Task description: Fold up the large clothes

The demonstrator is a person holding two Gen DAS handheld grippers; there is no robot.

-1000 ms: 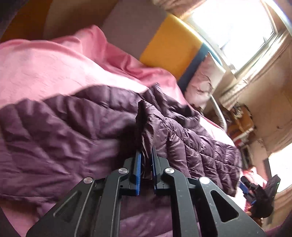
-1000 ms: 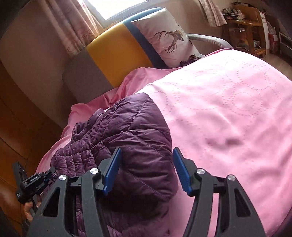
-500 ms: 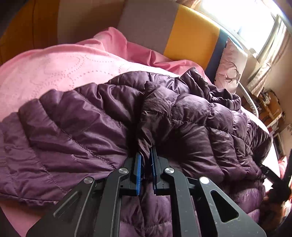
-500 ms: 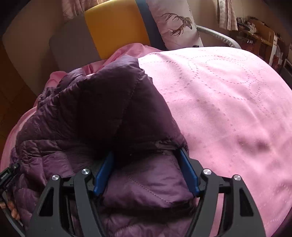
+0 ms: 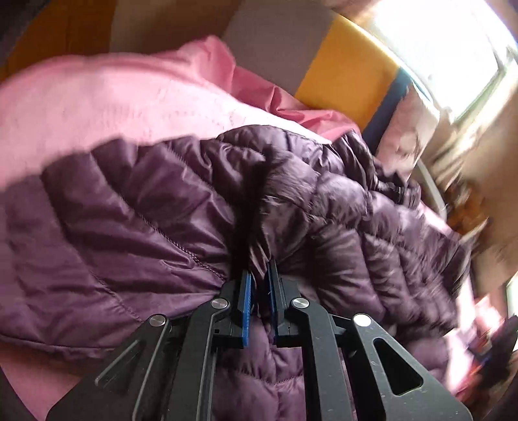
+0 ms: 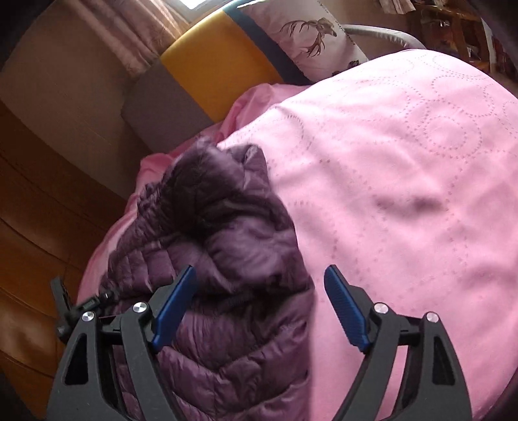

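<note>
A purple quilted puffer jacket point(image 5: 155, 220) lies on a pink bedspread point(image 5: 106, 107). My left gripper point(image 5: 259, 278) is shut on a pinched ridge of the jacket's fabric near its middle. In the right wrist view the jacket point(image 6: 226, 246) lies bunched at the left of the bedspread point(image 6: 404, 168). My right gripper point(image 6: 260, 275) is open, its blue pads apart just above the jacket's right edge, holding nothing. The left gripper point(image 6: 69, 307) shows small at the far left edge of that view.
A grey, yellow and blue headboard point(image 6: 220, 61) stands behind the bed, with a deer-print pillow point(image 6: 310, 32) against it. A wooden wall point(image 6: 39, 226) is at the left. A bright window point(image 5: 453, 48) and cluttered shelves point(image 6: 469, 29) are beyond.
My right gripper has lifted back off the jacket, its jaws still open. My left gripper stays shut on the fabric and has shifted, the view now blurred.
</note>
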